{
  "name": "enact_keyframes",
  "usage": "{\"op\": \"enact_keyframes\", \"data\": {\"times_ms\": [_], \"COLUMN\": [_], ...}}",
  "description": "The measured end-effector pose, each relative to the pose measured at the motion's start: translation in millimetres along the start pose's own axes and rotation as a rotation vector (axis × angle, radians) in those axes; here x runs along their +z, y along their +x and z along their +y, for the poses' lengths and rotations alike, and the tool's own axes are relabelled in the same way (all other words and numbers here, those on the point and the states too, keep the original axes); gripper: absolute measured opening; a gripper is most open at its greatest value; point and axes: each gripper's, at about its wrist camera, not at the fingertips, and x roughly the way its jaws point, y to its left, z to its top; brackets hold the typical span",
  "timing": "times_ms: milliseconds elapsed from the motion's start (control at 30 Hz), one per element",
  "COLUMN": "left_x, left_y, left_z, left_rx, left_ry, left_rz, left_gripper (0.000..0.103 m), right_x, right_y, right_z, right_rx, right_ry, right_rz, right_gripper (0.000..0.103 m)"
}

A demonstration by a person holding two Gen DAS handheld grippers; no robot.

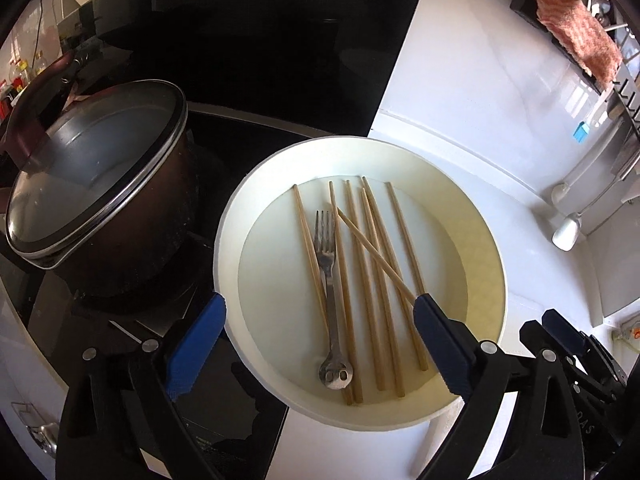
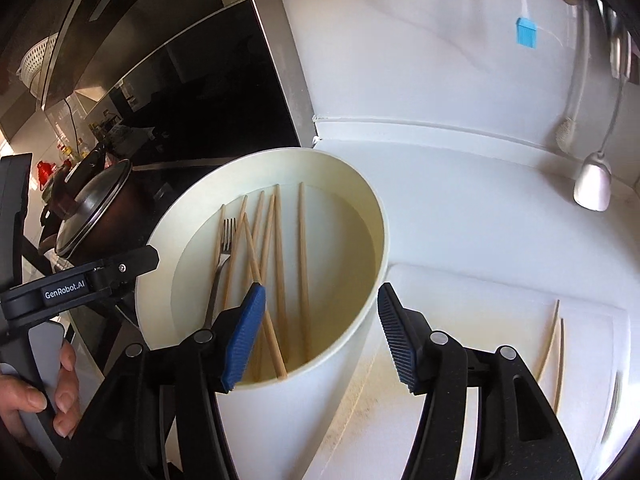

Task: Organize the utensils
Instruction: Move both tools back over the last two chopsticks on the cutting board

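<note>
Nearest to me, my left gripper (image 1: 320, 344) hangs over the white bowl (image 1: 492, 264) with its blue pads spread wide, nothing between them. My right gripper (image 2: 320, 336) is also parted, less widely, straddling the near rim of the bowl; its left pad sits in front of the crossed chopstick but I see no pinch on anything. At the lower left of the right wrist view a hand (image 2: 36, 392) grips the handle of the left gripper.

Inside the bowl lie the bamboo chopsticks (image 1: 372, 280), most running side by side, one crossing diagonally over the others. A metal fork (image 1: 329, 280) lies among them, tines pointing away from me, its round handle end near the front wall.

To the right of the bowl, two more chopsticks (image 2: 554, 344) rest on a white cutting board (image 2: 480, 320) on the counter (image 2: 460, 208).

Beyond, left of the bowl, a dark pot (image 1: 132, 248) with a glass lid (image 1: 92, 168) stands on the black cooktop (image 1: 260, 60). A blue silicone brush (image 2: 526, 32) hangs by the far wall.
</note>
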Motion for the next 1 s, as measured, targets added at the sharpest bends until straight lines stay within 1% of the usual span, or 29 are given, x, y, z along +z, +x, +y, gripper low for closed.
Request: {"op": "enact_keyframes", "data": {"times_ms": [133,333,567,767,900,1000], "left_x": [-8.8,-26.4,-50.0,-74.5,-94.3,-109.5], "left_y": [-6.6,-16.6,-20.1,-23.4,-22.6,-26.6], "left_z": [-10.9,-40.2,-90.2,-138.0,-170.0,-191.8], "left_rx": [-0.029,-0.078,-0.175,-0.239,-0.243,-0.234], "left_ry": [0.035,0.162,0.308,0.390,0.420,0.429], "left_rz": [0.000,-0.016,0.010,0.031,0.051,0.044], "left_gripper": [0.095,0.095,0.095,0.095,0.095,0.095], "right_x": [-22.8,-60.7,-111.5,-141.9,-156.2,-165.2], "right_y": [-19.2,-44.8,-78.1,-110.7,-129.5,-142.3], "right_z": [-6.1,-18.4,-50.1,-87.3,-112.4,-132.2], "right_rx": [-0.042,-0.128,-0.237,-0.319,-0.348,-0.340], "right_ry": [0.060,0.165,0.292,0.365,0.376,0.368], "right_rz": [-0.014,-0.047,-0.058,-0.079,-0.100,-0.117], "right_gripper": [0.056,0.057,0.057,0.057,0.058,0.058]}}
